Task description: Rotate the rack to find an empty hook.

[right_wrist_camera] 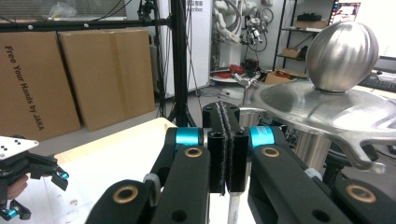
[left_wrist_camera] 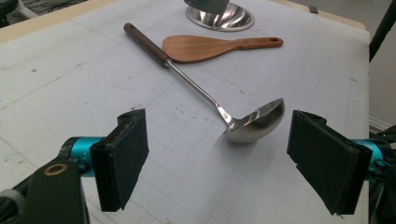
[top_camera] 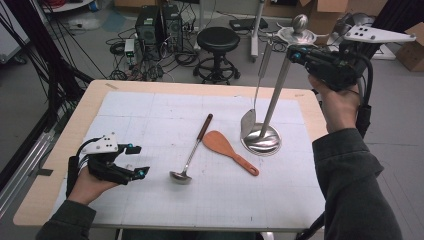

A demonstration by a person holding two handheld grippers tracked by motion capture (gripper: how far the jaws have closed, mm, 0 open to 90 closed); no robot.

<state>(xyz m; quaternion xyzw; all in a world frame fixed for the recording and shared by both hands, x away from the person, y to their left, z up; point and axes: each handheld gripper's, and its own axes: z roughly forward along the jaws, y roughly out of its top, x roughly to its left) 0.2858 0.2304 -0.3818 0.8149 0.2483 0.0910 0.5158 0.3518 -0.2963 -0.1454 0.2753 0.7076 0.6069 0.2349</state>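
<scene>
My left gripper (top_camera: 138, 160) (left_wrist_camera: 224, 163) rests open on the mat at the left, with nothing between its jaws. Just ahead of it lies a steel ladle (top_camera: 192, 152) (left_wrist_camera: 254, 123) with a dark handle, bowl towards me. A wooden rice paddle (top_camera: 225, 147) (left_wrist_camera: 205, 46) lies beside it. A steel utensil stand (top_camera: 261, 140) (left_wrist_camera: 224, 18) has a ball knob (top_camera: 300, 21) (right_wrist_camera: 343, 49) on top, and a steel turner (top_camera: 248, 122) hangs from it. My right gripper (top_camera: 291, 52) (right_wrist_camera: 225, 140) is held up by the stand's top, pads shut together. Whether they pinch the turner's handle I cannot tell.
A white gridded mat (top_camera: 150, 115) covers the wooden table (top_camera: 60, 145). Beyond the far edge stand a black stool (top_camera: 218, 42), computer towers (top_camera: 157, 25) and cables on the floor. Cardboard boxes (right_wrist_camera: 70, 74) and a black frame (right_wrist_camera: 177, 60) stand behind.
</scene>
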